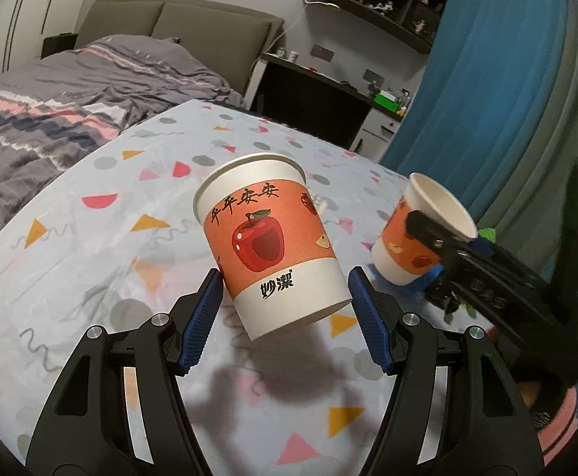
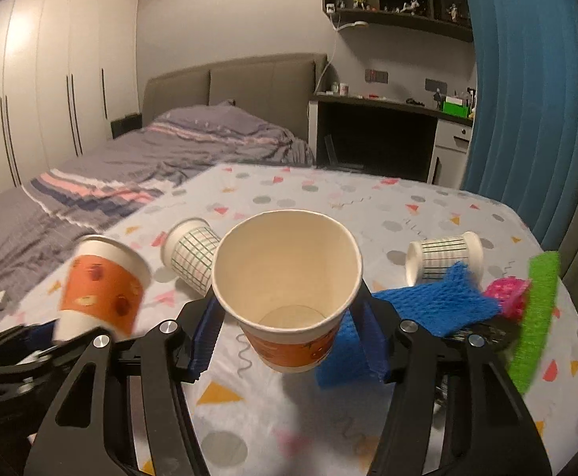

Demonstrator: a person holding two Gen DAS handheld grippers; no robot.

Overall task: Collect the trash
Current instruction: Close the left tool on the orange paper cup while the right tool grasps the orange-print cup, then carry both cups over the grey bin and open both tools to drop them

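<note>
So the left hand-held gripper is clenched on an apple-print paper cup, blue pads against its lower sides, cup lifted off the table and tilted a bit. The right hand-held gripper grips a second orange cup the same way, mouth open toward the camera. Further out on the patterned tablecloth, two grid-print cups lie tipped over, one on the left and one on the right, next to blue netting, a pink wad and a green strip.
</note>
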